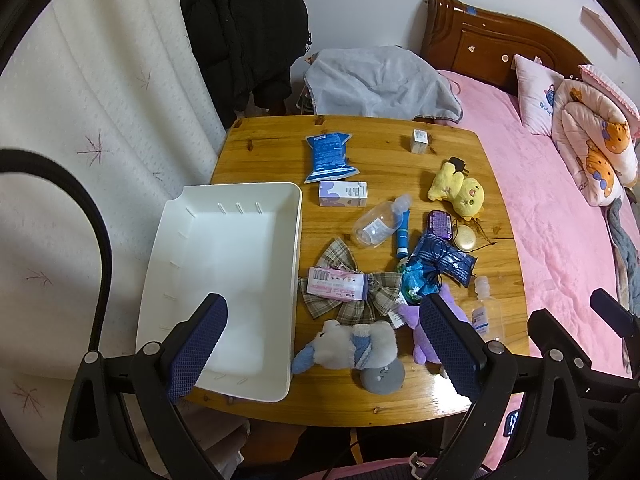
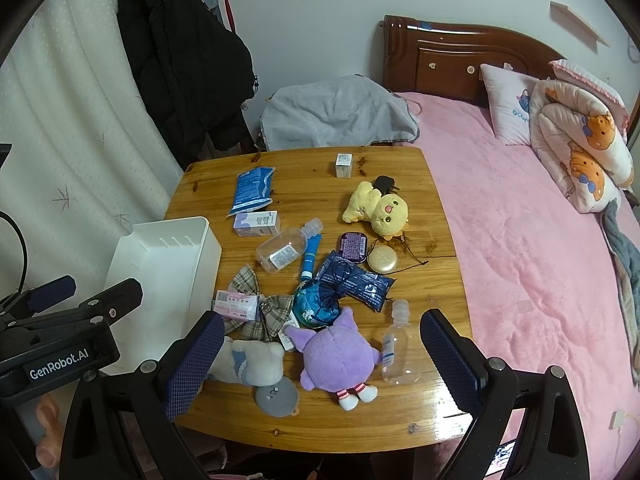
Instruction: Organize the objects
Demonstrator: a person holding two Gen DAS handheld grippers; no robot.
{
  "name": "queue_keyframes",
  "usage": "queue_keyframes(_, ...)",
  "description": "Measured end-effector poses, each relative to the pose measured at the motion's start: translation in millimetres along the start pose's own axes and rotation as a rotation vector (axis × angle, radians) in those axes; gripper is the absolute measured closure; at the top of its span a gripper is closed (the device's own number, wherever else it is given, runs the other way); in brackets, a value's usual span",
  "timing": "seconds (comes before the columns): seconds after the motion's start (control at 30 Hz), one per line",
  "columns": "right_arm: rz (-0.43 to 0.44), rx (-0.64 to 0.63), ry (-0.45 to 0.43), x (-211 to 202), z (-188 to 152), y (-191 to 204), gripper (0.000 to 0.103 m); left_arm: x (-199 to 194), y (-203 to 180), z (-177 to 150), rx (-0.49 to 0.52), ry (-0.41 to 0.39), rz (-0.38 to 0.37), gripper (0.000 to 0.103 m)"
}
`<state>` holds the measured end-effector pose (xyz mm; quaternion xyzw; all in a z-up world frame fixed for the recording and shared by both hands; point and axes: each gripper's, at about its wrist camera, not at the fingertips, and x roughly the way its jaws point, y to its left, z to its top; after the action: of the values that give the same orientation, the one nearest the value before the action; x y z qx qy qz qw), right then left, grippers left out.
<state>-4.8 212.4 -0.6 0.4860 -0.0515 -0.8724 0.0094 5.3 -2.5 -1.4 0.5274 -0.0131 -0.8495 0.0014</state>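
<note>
Both hand-held grippers, left (image 1: 322,346) and right (image 2: 320,360), hung spread and empty over the table's near edge. The white plastic bin (image 1: 296,280) held nothing. Best first pick: round purple plush toy (image 2: 336,354), pinched across its body.

Home bedroom — bed (image 2: 520,240) with pink cover, carved wooden headboard (image 2: 452,56) right of frame; black coat (image 2: 184,52) hanging upper left, curtain (image 2: 60,120) at left.

Empty white bin (image 1: 224,208) at table's left, toys (image 2: 336,352), bottles (image 2: 284,254) apparently scattered beside
</note>
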Motion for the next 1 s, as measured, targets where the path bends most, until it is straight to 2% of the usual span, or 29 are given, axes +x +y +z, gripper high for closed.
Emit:
queue_keyframes(0.63, -0.005, 0.012, -0.01, -2.9, 1.4, -5.8, 0.004, -4.4, -12.9, 3.8, 0.011, -0.012, -0.007, 0.005)
queue_keyframes(1.0, -0.023, 0.048, -0.048, -8.7, 2.6, -26.5, 0.004, -9.2, -19.7, 11.4, 0.035, -0.051, -0.028, 0.005)
